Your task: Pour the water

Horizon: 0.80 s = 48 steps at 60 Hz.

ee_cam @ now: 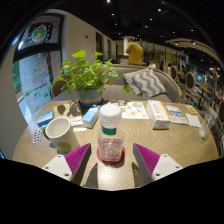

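From my feed, a white mug [59,131] stands on the worktop [170,140] left of the fingers [109,157], with a potted plant [86,75] behind it. The fingers are spread wide, and the clear bottle [110,132] with its white cap stands between the pads [77,157], a gap on each side. Booklets [160,113] lie to the right.

My jaws [110,160] are cut off at the bottom, only the pink pads show. The bottle [110,134] stands between them; its foot is blurred, so contact can't be told. Print on the books [158,113] is too small to read. The plant [86,73] hides its pot. The person [134,52] behind is too small to make out.
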Each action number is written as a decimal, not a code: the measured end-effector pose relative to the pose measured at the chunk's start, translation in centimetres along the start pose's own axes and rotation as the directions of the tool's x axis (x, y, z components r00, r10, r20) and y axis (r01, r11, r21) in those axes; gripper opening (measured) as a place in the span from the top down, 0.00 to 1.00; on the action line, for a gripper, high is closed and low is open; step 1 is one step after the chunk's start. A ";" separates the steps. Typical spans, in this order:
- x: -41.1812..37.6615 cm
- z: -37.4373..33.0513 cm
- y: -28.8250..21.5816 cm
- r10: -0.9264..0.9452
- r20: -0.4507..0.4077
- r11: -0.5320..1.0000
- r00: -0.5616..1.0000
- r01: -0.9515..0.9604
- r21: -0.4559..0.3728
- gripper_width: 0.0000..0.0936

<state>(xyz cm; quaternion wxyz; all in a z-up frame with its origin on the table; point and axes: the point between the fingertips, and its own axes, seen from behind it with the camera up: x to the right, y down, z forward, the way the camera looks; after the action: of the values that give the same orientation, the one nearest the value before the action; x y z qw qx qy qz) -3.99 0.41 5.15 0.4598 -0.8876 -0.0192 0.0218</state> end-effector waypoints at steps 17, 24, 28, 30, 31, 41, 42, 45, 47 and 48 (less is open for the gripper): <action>-1.7 -16.0 0.2 0.001 -0.067 0.997 0.998 -0.006 -0.078 0.08; -2.6 -21.7 1.1 0.017 -0.086 0.996 0.996 -0.025 -0.090 0.09; -2.9 -24.1 1.6 0.015 -0.096 0.996 0.995 -0.023 -0.084 0.09; -3.1 -25.0 2.0 0.014 -0.101 0.996 0.995 -0.023 -0.085 0.09; -3.1 -25.4 2.1 0.013 -0.103 0.996 0.995 -0.022 -0.085 0.09; -3.3 -27.8 2.6 -0.005 -0.114 0.997 0.993 -0.004 -0.076 0.09; -3.2 -27.9 2.7 -0.004 -0.114 0.997 0.993 -0.005 -0.076 0.09; -3.2 -28.2 2.7 0.004 -0.112 0.997 0.994 -0.012 -0.076 0.09; -3.0 -28.2 2.7 -0.003 -0.118 0.997 0.993 -0.006 -0.072 0.09; -2.9 -28.3 2.7 -0.009 -0.123 0.997 0.992 0.000 -0.072 0.09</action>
<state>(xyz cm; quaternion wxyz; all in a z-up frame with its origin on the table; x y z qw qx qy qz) -5.21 -24.32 19.31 0.4281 -0.9031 0.0063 -0.0346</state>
